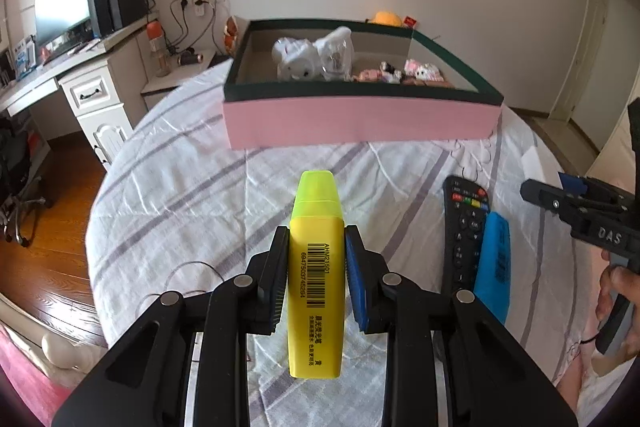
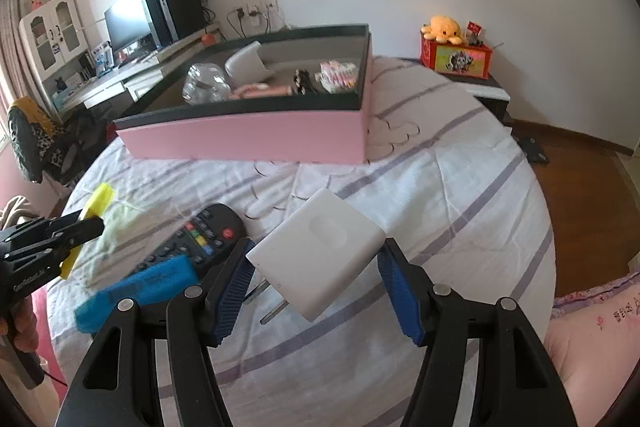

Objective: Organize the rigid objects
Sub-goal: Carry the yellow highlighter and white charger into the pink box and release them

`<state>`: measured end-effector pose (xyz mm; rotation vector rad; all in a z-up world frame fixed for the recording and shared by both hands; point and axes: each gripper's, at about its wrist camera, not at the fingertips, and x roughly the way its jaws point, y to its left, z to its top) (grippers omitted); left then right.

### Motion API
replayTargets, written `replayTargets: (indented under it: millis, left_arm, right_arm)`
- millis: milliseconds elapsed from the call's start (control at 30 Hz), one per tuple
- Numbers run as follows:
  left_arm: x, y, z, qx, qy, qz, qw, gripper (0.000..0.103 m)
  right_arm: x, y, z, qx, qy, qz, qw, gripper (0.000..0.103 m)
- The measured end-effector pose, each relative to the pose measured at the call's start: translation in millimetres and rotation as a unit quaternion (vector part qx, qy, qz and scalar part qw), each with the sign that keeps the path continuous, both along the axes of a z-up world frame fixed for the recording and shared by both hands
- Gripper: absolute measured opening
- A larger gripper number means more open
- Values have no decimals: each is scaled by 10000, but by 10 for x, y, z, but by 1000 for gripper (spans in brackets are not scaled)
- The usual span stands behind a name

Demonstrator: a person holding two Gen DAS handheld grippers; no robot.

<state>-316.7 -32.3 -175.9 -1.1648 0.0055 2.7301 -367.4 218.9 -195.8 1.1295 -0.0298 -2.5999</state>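
Observation:
My left gripper (image 1: 316,233) is shut on a yellow highlighter (image 1: 316,279), cap pointing away, held above the striped bedsheet; the right wrist view shows that gripper (image 2: 94,223) and the highlighter (image 2: 100,197) at far left. My right gripper (image 2: 316,251) is shut on a white plug adapter (image 2: 320,247), whose metal prongs stick out at lower left. A pink box with a dark rim (image 1: 360,125) (image 2: 248,139) stands farther back on the bed and holds a white plush toy (image 1: 294,61) and small figures. A black remote (image 2: 200,239) (image 1: 464,227) and a blue highlighter (image 2: 136,287) (image 1: 494,263) lie between the grippers.
A white desk (image 1: 92,83) with a monitor stands left of the bed. A red box with an orange plush (image 2: 456,57) sits on a low stand at the back right. Wooden floor (image 2: 592,211) lies beyond the bed's edges. A hand (image 1: 614,291) grips the right tool.

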Motion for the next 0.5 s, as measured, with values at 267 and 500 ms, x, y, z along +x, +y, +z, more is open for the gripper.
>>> replayTargets:
  millis: [267, 500]
  left_arm:
    - [88, -13, 296, -62, 323, 67, 9994, 27]
    - [360, 22, 736, -215, 1051, 265, 9939, 27]
  right_arm:
    - [180, -111, 314, -108, 427, 146, 9989, 65]
    - [365, -231, 679, -220, 958, 335, 9946, 65]
